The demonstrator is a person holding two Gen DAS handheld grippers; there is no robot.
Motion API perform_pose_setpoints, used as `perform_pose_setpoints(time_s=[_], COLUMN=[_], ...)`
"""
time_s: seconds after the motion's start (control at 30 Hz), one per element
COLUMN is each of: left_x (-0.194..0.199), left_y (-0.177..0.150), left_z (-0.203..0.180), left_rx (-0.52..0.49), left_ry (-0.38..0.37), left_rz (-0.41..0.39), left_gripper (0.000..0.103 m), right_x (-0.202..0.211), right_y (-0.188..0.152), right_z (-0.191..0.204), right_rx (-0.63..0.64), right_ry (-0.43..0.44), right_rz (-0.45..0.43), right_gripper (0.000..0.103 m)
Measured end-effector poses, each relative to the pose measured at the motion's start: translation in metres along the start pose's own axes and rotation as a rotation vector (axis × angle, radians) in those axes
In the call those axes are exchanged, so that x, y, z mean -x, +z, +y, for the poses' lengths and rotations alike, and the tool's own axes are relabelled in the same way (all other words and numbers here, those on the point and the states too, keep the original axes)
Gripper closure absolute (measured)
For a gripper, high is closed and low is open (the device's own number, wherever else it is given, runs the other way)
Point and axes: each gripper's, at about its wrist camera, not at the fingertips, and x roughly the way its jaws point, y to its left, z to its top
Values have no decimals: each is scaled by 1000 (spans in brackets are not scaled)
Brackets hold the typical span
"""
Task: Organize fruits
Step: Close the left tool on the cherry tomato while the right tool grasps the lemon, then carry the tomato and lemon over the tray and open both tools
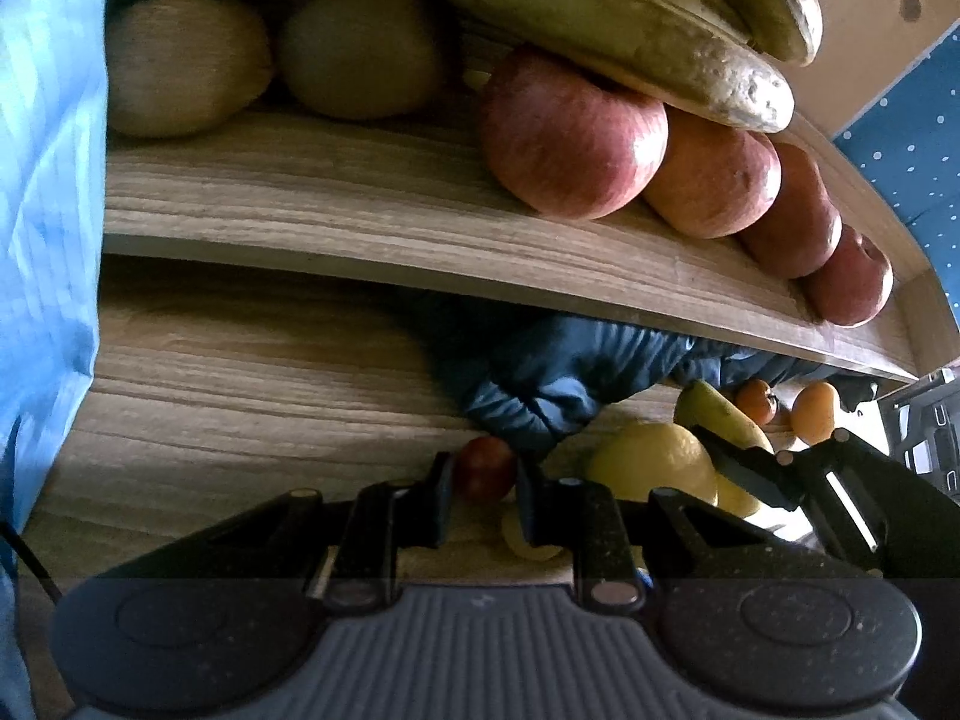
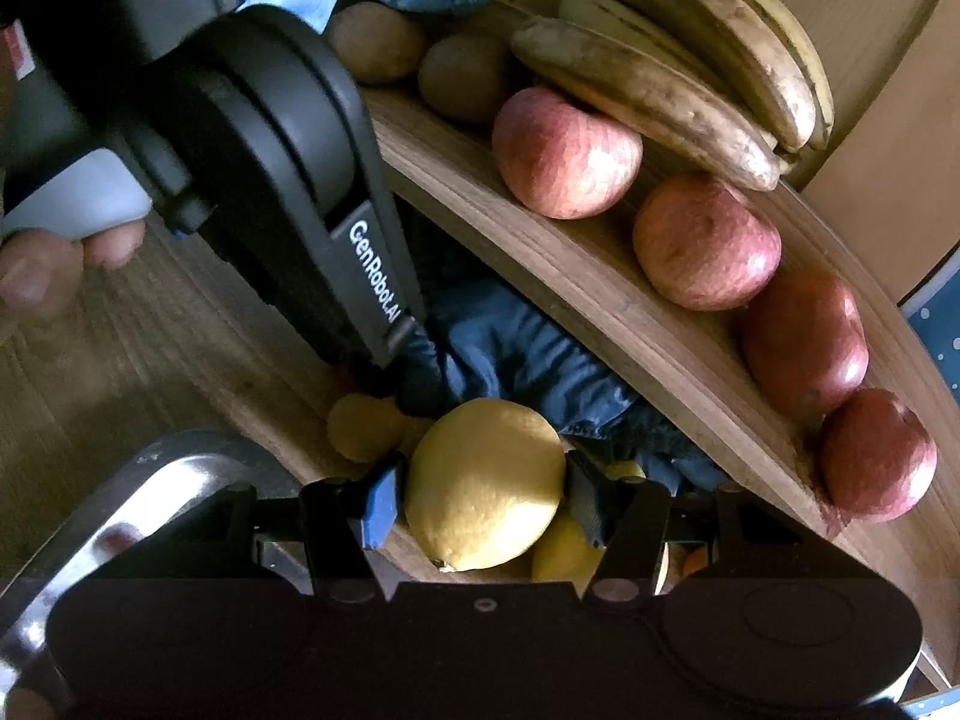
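two grippers: both work at the lower shelf (image 1: 240, 372), under the upper shelf (image 1: 372, 204).
left gripper (image 1: 483, 489): jaws closed down on a small red fruit (image 1: 485, 468), one pad on each side; a dark cloth (image 1: 540, 384) lies just behind it at 12 o'clock.
right gripper (image 2: 480, 495): jaws set against both sides of a large lemon (image 2: 486, 480); the pads appear to touch the skin, so read this as a grip (firmness cannot be judged).
stored fruit: four apples (image 2: 564, 150) in a row along the upper shelf from 12 toward 4 o'clock in the right wrist view; bananas (image 2: 690, 72) rest on the first apple; two kiwis (image 2: 378, 42) sit at 11 o'clock.
loose fruit: a second lemon (image 2: 561, 546) touches the held one at 5 o'clock; a small yellow fruit (image 2: 363, 426) lies at 9 o'clock.
risk 1: round lemon skin may slip from the pads on lift, since the grip sits near its widest part.
risk 2: the small red fruit could be squeezed or pop out if pressure is uneven.
risk 3: lifting either fruit may strike the upper shelf's edge, or jar the apples so the bananas slide.
risk 4: the grippers are close together and may collide.
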Motion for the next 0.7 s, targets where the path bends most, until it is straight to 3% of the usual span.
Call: perform_pose_setpoints(time_s=[0.7], left_x=[29], left_y=[-13], left_z=[-7], left_rx=[-33], left_ry=[-20], left_rz=[-41], left_gripper=[80], right_x=[33], right_y=[-3], right_z=[11], right_rx=[-13], right_ry=[-43], right_rz=[-39], right_gripper=[45])
